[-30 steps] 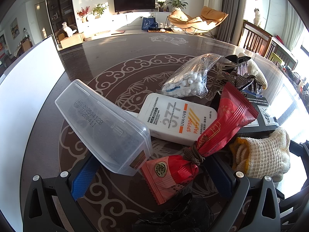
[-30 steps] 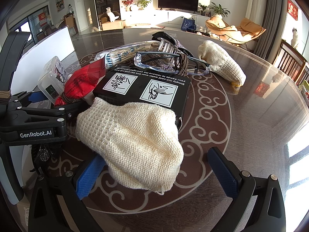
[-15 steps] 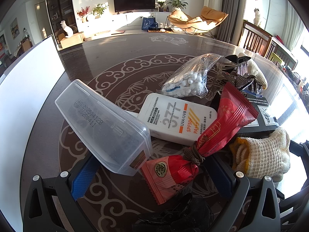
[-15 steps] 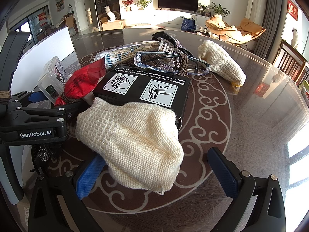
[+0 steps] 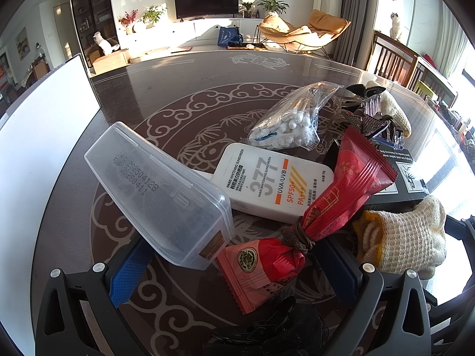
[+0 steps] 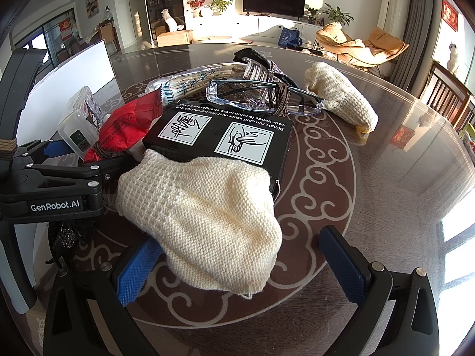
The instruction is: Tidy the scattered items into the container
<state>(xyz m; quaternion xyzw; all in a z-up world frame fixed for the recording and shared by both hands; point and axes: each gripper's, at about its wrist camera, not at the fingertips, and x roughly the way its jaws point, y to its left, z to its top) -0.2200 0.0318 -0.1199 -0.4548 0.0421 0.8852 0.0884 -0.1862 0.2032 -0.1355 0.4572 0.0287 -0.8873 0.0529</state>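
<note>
Left wrist: red packet (image 5: 323, 216) hides the black box (image 5: 397, 184) (partly).

Home, living/dining rm. Dark dining table (image 5: 184, 89) w/ pale scroll inlay up front; beyond its far edge a flat TV (image 5: 206, 1) on a low white cabinet (image 5: 178, 34), houseplants (image 5: 271, 3), tan lounge chair (image 5: 302, 31), grey curtains (image 5: 350, 9). Wooden dining chairs (image 5: 394, 65) off the table's right edge. White cat (image 6: 169, 20) sat on a box.
</note>
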